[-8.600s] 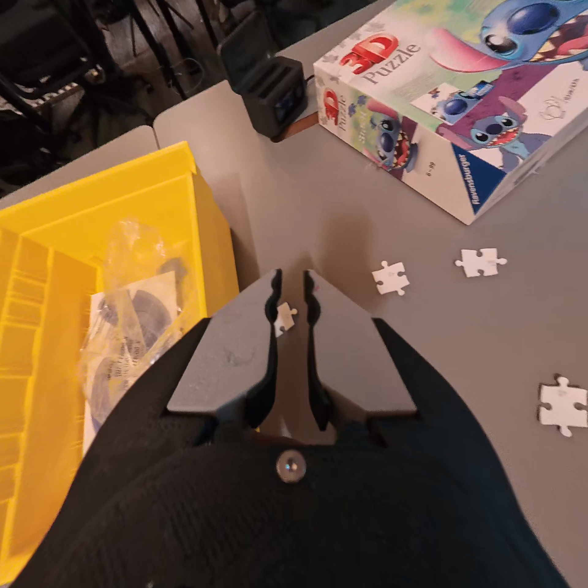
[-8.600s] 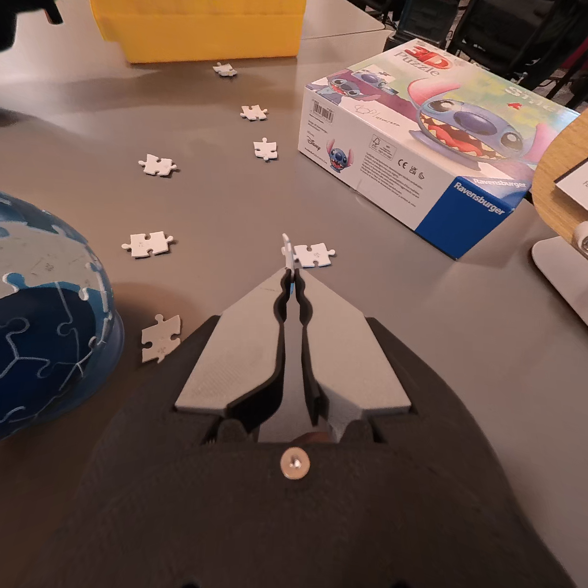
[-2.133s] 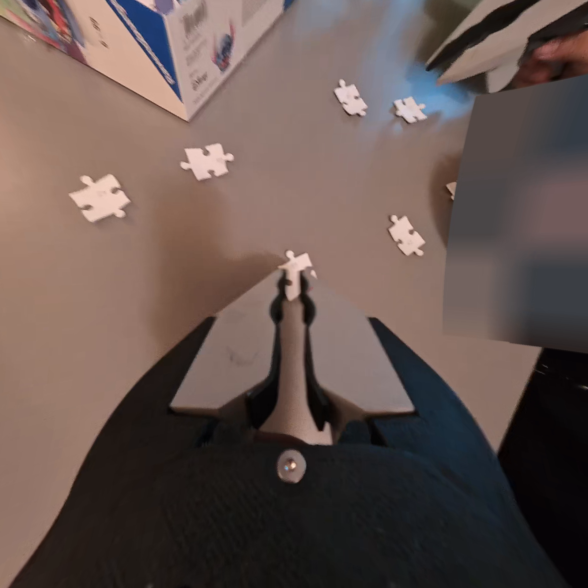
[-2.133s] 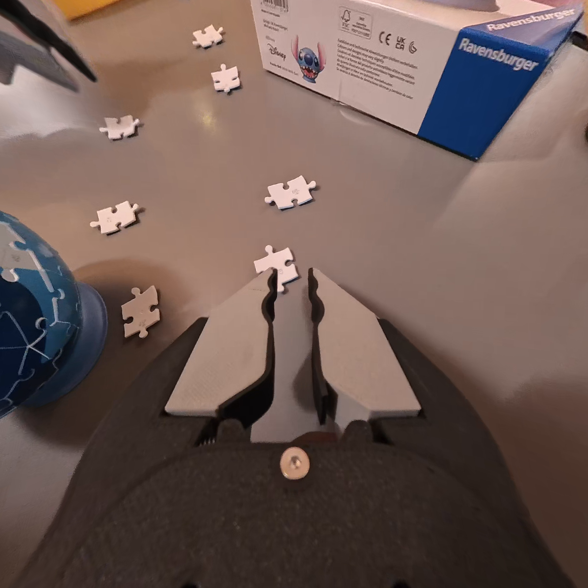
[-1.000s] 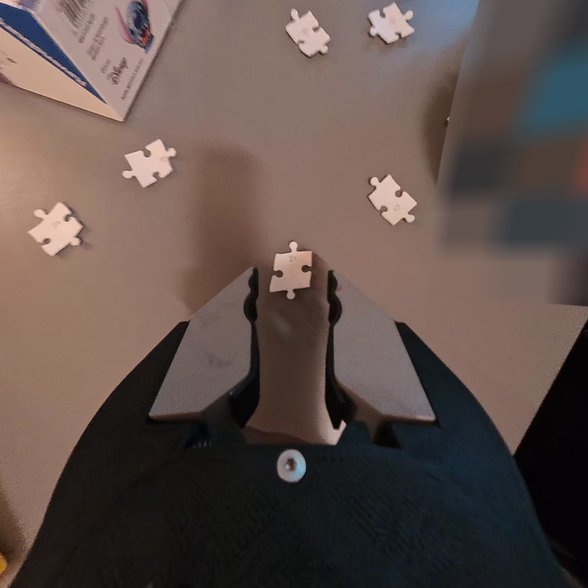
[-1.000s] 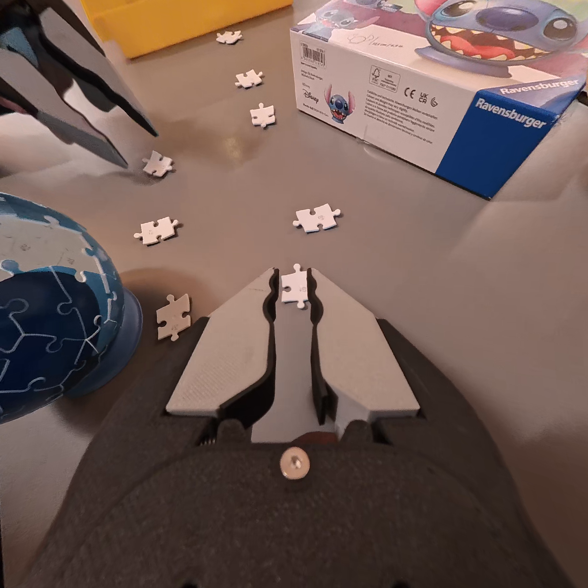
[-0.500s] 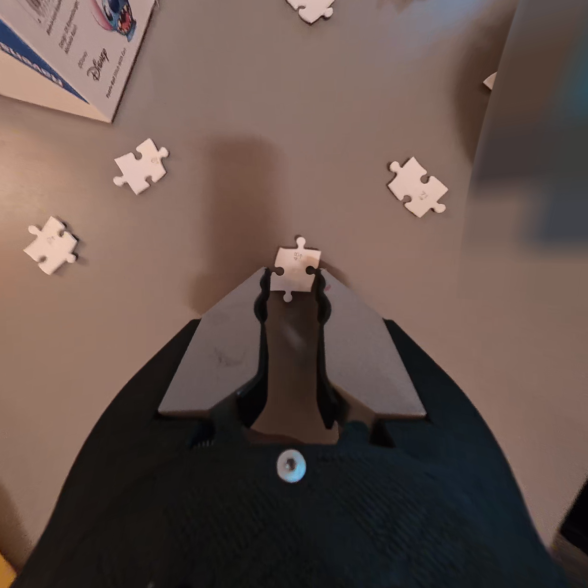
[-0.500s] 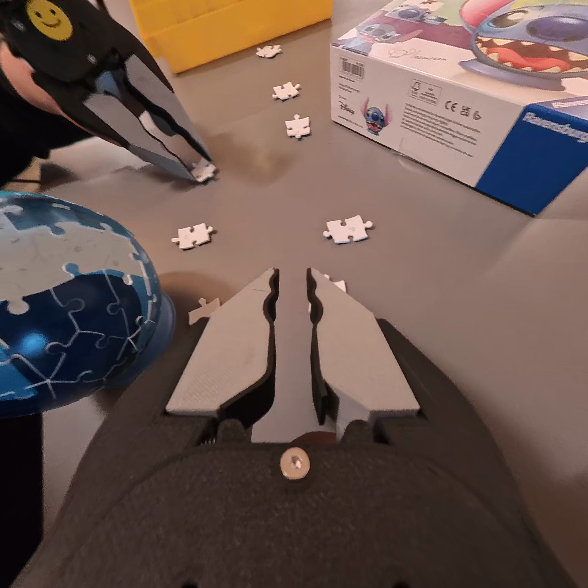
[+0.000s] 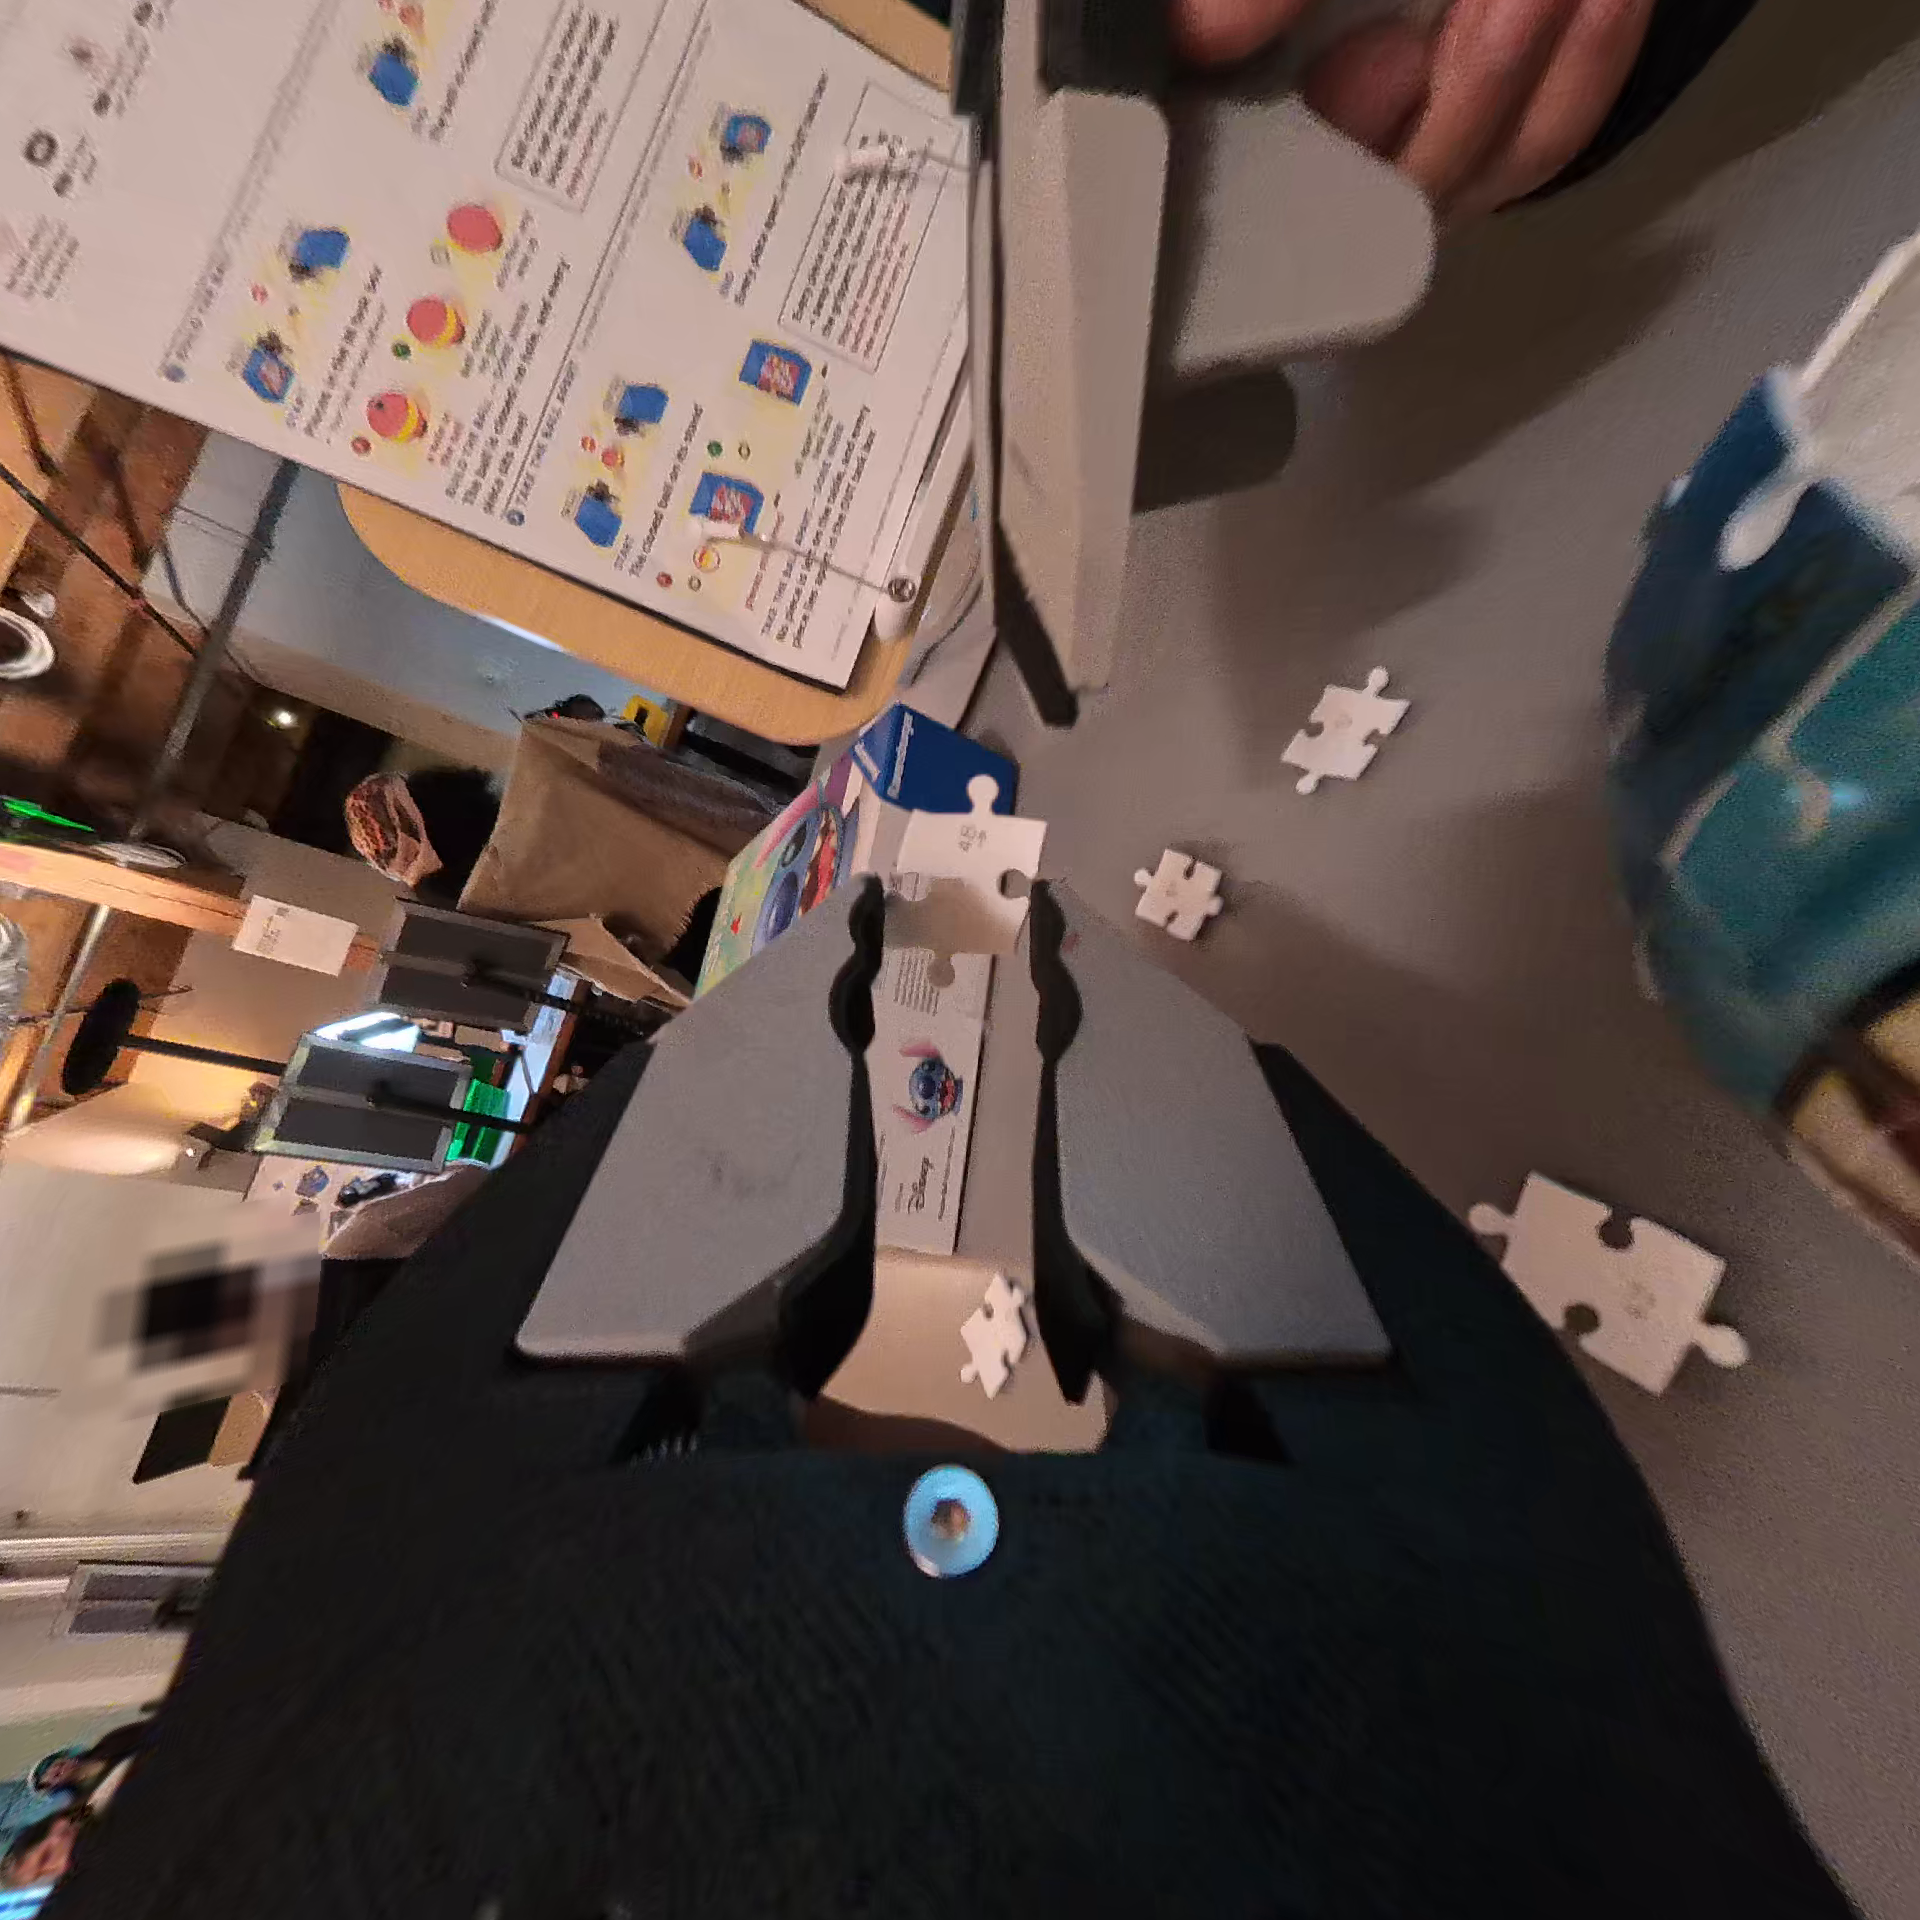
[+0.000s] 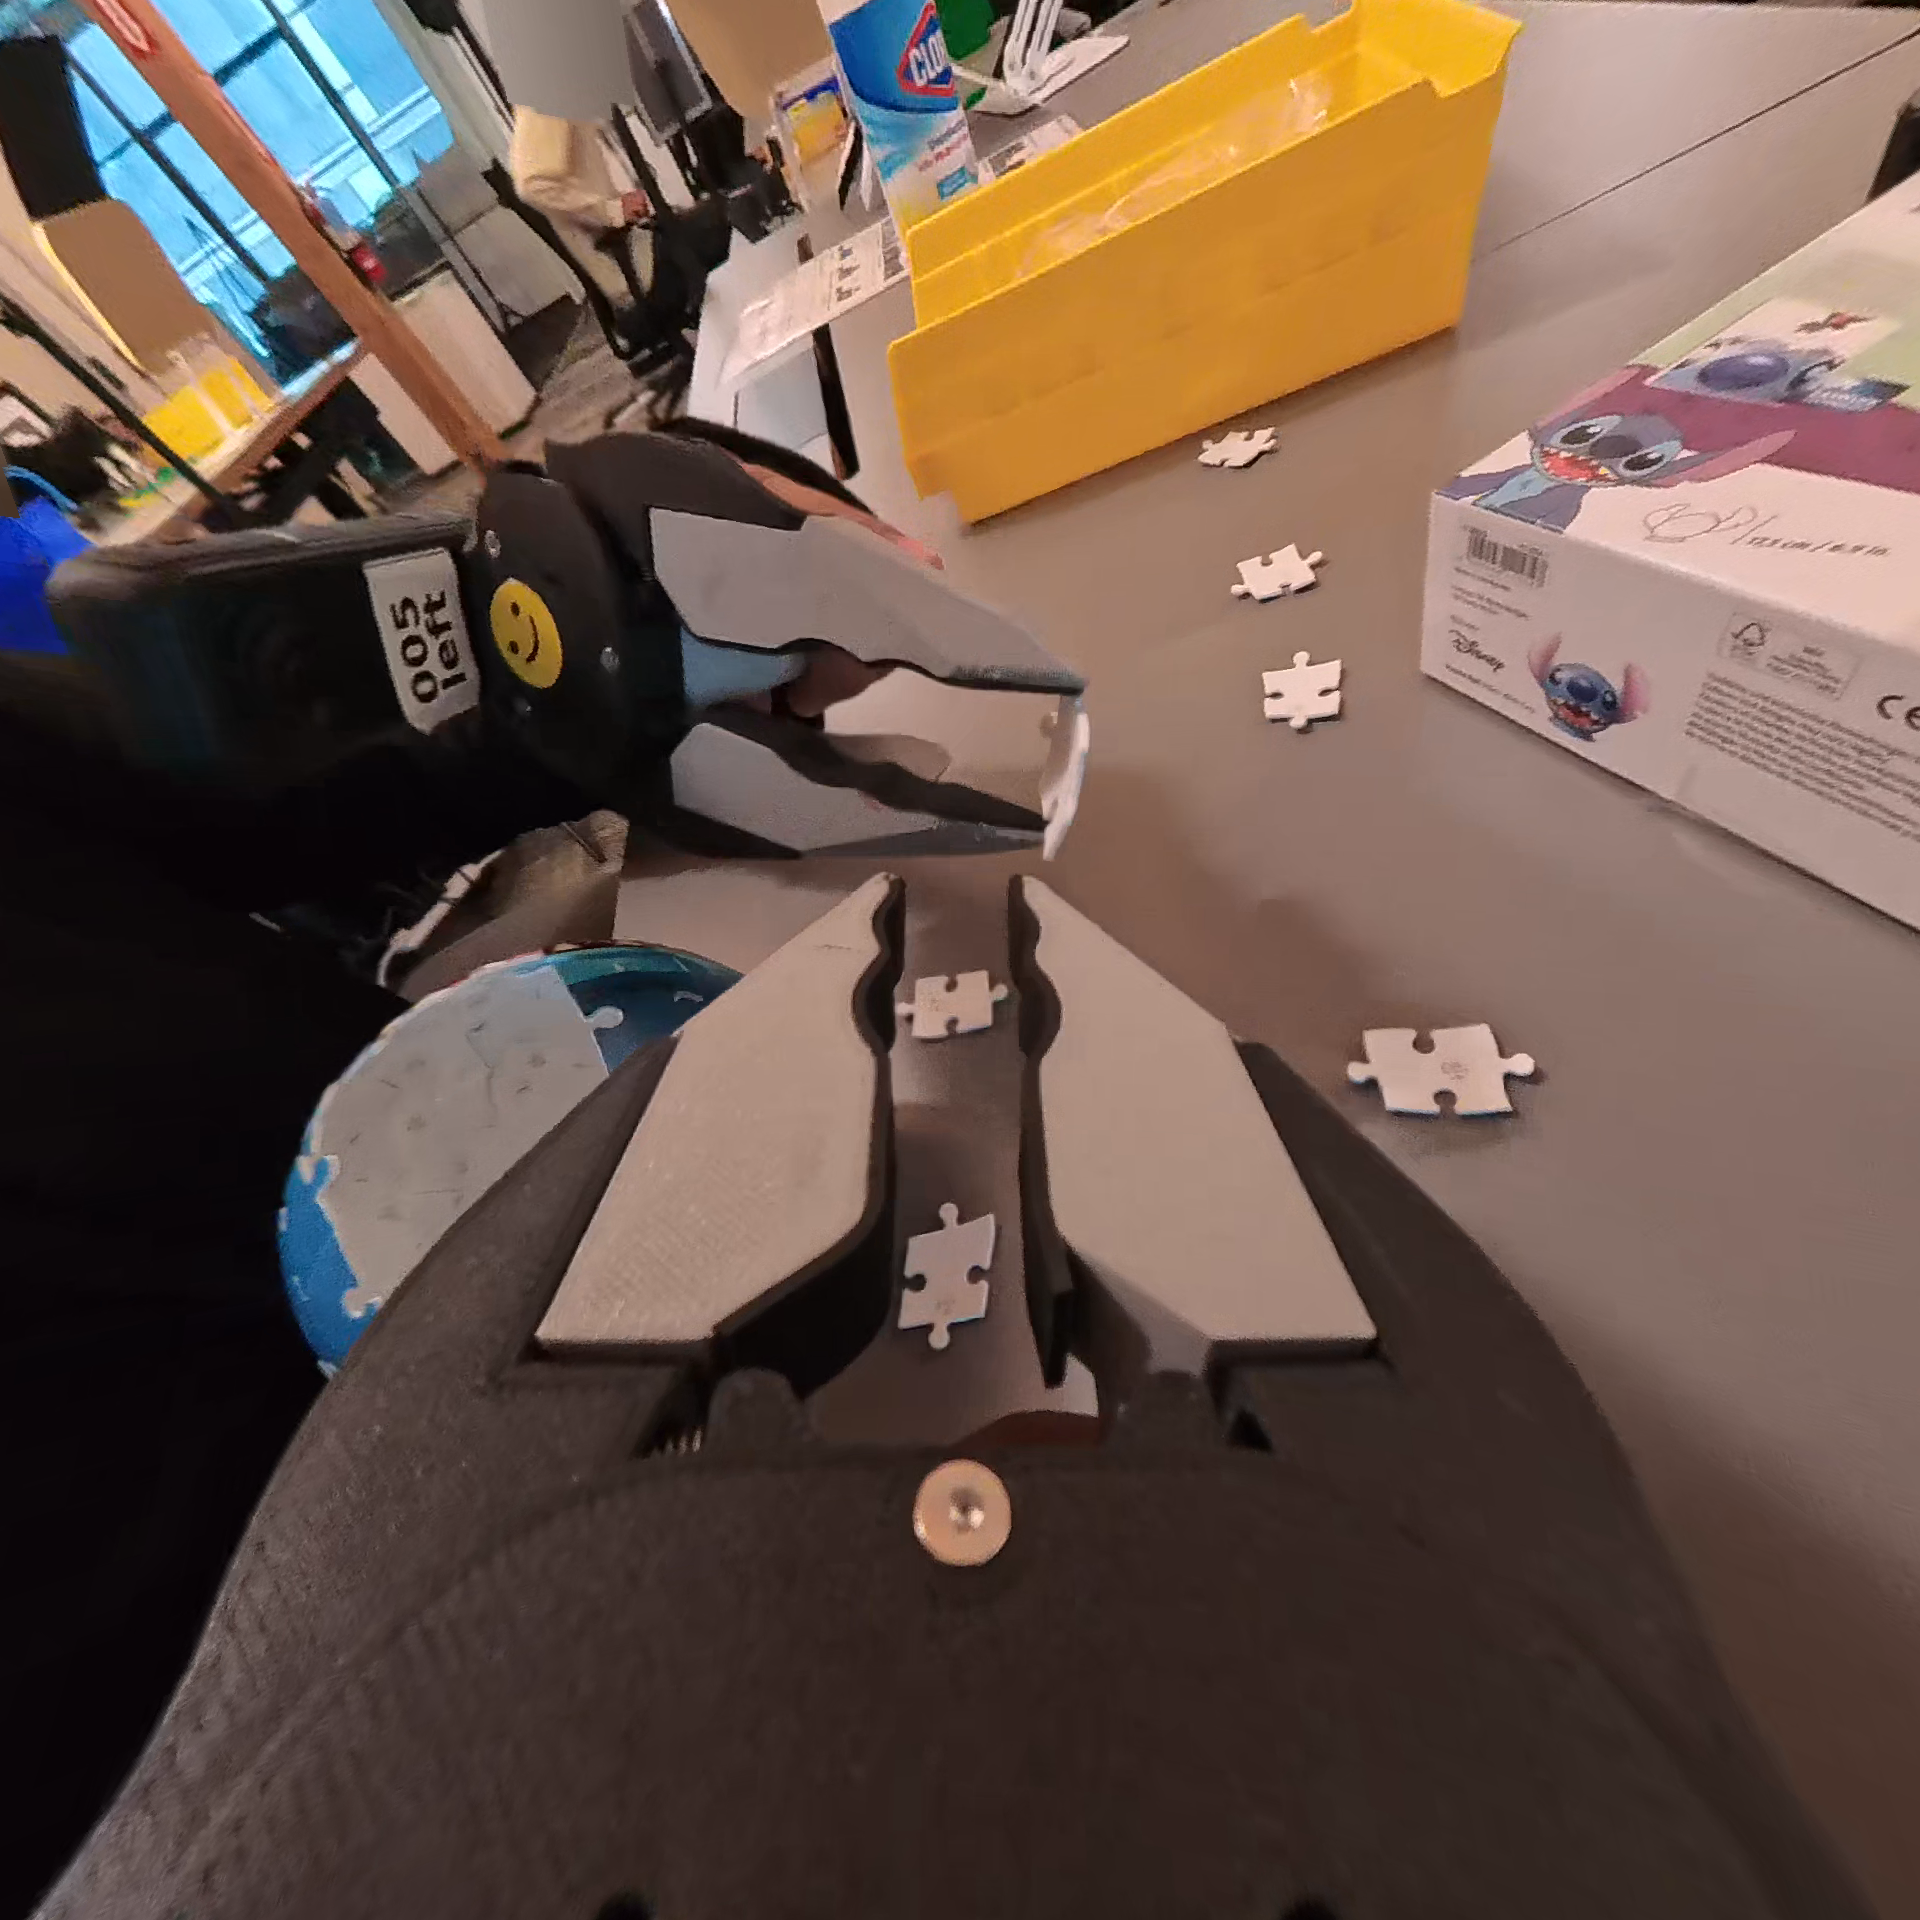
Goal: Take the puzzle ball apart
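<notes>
The blue puzzle ball (image 10: 447,1122) stands on its base at the left, part of its shell open to white piece backs; it is blurred at the right of the left wrist view (image 9: 1766,779). My left gripper (image 9: 954,899) is shut on a white puzzle piece (image 9: 971,862) and holds it above the table, turned on its side. The right wrist view also shows the left gripper (image 10: 1060,758) with the piece (image 10: 1072,727) in its tips. My right gripper (image 10: 956,894) is open with a narrow gap and empty, just right of the ball.
Several loose white pieces (image 10: 1439,1070) lie on the grey table (image 10: 1558,1351). A puzzle box (image 10: 1683,644) stands at the right and a yellow bin (image 10: 1195,260) behind. A printed sheet on a board (image 9: 499,291) hangs past the table edge. The grippers are tip to tip, or close to it.
My left gripper closed on a piece lying on the table, lifted it and rolled onto its side. My right gripper drew back and rose beside the ball.
</notes>
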